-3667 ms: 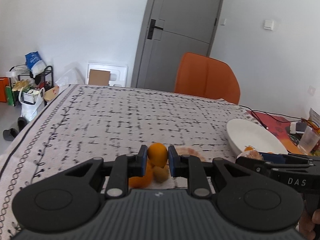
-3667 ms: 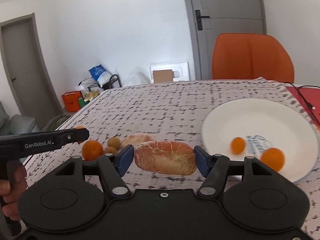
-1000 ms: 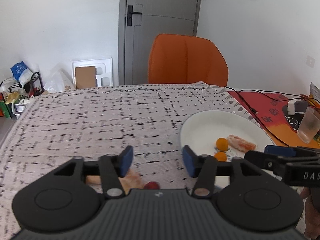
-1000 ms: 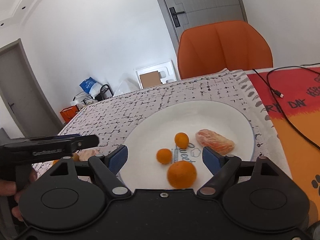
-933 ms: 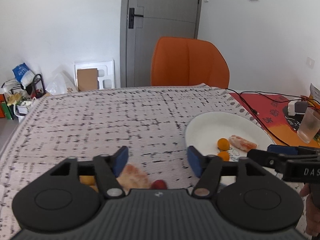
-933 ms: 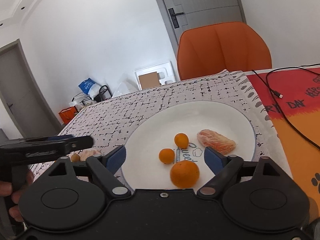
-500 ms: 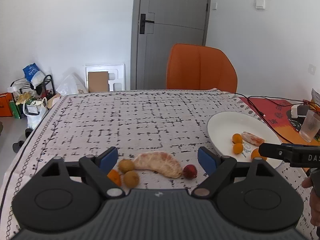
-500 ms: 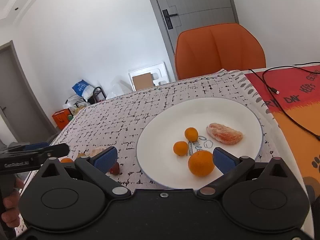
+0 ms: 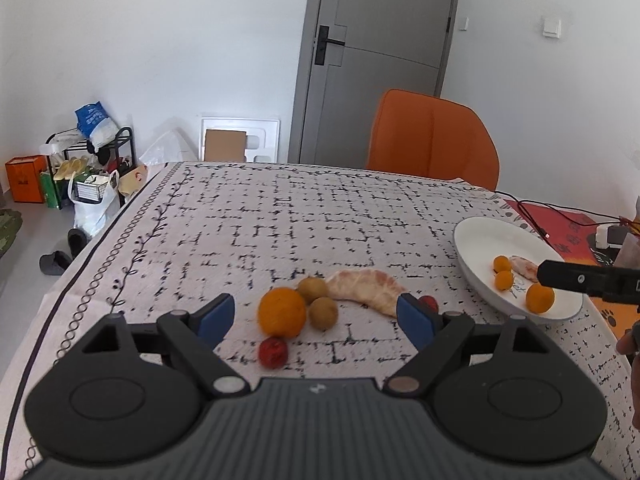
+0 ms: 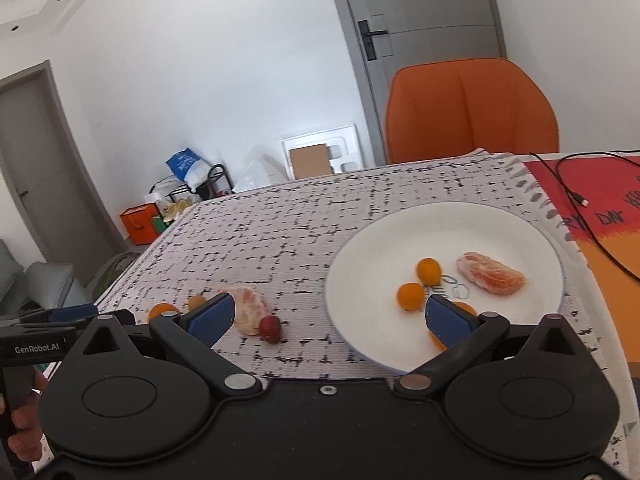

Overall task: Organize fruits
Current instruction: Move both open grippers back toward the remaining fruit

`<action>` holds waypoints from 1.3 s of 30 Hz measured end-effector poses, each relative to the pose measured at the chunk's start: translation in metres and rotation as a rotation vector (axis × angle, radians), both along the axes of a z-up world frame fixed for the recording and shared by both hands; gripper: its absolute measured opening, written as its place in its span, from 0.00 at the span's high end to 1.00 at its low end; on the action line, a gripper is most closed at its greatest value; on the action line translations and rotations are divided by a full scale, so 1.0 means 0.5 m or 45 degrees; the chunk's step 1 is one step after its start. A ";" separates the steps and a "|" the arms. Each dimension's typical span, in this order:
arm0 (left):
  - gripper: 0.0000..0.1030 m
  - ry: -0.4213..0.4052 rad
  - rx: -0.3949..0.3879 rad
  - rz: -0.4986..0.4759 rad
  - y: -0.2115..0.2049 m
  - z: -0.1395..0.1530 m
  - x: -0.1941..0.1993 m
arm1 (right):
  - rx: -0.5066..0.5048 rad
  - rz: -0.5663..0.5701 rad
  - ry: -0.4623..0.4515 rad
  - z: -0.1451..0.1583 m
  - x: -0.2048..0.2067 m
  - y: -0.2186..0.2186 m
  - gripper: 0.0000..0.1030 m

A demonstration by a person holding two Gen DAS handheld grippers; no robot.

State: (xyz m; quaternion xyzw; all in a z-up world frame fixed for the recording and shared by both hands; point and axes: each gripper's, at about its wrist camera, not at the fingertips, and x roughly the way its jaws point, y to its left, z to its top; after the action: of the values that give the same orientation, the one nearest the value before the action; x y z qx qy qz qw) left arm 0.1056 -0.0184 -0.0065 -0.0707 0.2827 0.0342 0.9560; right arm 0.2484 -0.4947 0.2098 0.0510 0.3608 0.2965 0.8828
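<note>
My left gripper (image 9: 316, 318) is open and empty, held above a cluster of fruit on the tablecloth: an orange (image 9: 282, 312), two small brown fruits (image 9: 323, 313), a peeled pomelo segment (image 9: 366, 288) and two small red fruits (image 9: 273, 352). My right gripper (image 10: 328, 318) is open and empty, at the near left rim of a white plate (image 10: 520, 216). The plate holds two small oranges (image 10: 411, 296), a peeled segment (image 10: 490, 273) and a larger orange partly hidden behind my right finger. The plate also shows in the left wrist view (image 9: 480, 236).
An orange chair (image 9: 434, 138) stands at the table's far side. A red-orange mat (image 10: 608, 208) with a black cable (image 10: 576, 196) lies right of the plate. The table's left edge (image 9: 100, 248) drops to the floor with bags and a rack.
Both grippers have pulled back and left from the plate, and their jaws have opened wider. The left gripper now looks onto the fruit cluster on the cloth.
</note>
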 end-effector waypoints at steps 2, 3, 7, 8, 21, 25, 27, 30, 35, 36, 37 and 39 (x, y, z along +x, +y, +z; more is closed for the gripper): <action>0.16 0.005 -0.002 0.019 0.009 -0.004 -0.006 | 0.003 0.018 -0.009 0.003 -0.003 0.006 0.00; 0.16 0.004 -0.007 0.029 0.014 -0.006 -0.010 | 0.003 0.025 -0.010 0.004 -0.004 0.010 0.00; 0.16 -0.006 -0.020 0.064 0.028 -0.010 -0.020 | 0.012 0.059 -0.012 0.006 -0.010 0.024 0.00; 0.16 -0.009 -0.016 0.070 0.030 -0.011 -0.023 | 0.013 0.071 -0.016 0.005 -0.012 0.029 0.00; 0.36 0.009 -0.028 0.102 0.058 -0.031 -0.024 | -0.005 0.215 -0.015 -0.005 -0.027 0.097 0.14; 0.42 0.029 -0.055 0.099 0.063 -0.044 -0.016 | -0.011 0.245 0.021 -0.018 -0.023 0.113 0.22; 0.44 0.038 -0.058 0.096 0.062 -0.051 -0.011 | -0.009 0.264 0.031 -0.023 -0.023 0.119 0.23; 0.48 0.060 -0.074 0.087 0.062 -0.065 0.001 | -0.010 0.291 0.039 -0.031 -0.024 0.131 0.25; 0.53 0.069 -0.085 0.063 0.056 -0.082 0.015 | -0.020 0.323 0.061 -0.045 -0.015 0.149 0.34; 0.55 0.071 -0.093 0.060 0.056 -0.085 0.017 | -0.025 0.329 0.063 -0.047 -0.014 0.151 0.34; 0.56 0.075 -0.100 0.057 0.056 -0.090 0.021 | -0.028 0.334 0.063 -0.048 -0.013 0.154 0.34; 0.56 0.085 -0.101 0.061 0.057 -0.096 0.028 | -0.031 0.342 0.064 -0.052 -0.011 0.160 0.34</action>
State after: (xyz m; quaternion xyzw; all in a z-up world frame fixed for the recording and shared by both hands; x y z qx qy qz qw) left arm 0.1195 0.0100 -0.0544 -0.1140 0.3139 0.0482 0.9414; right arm 0.2428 -0.4146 0.1839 -0.0011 0.3900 0.4065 0.8263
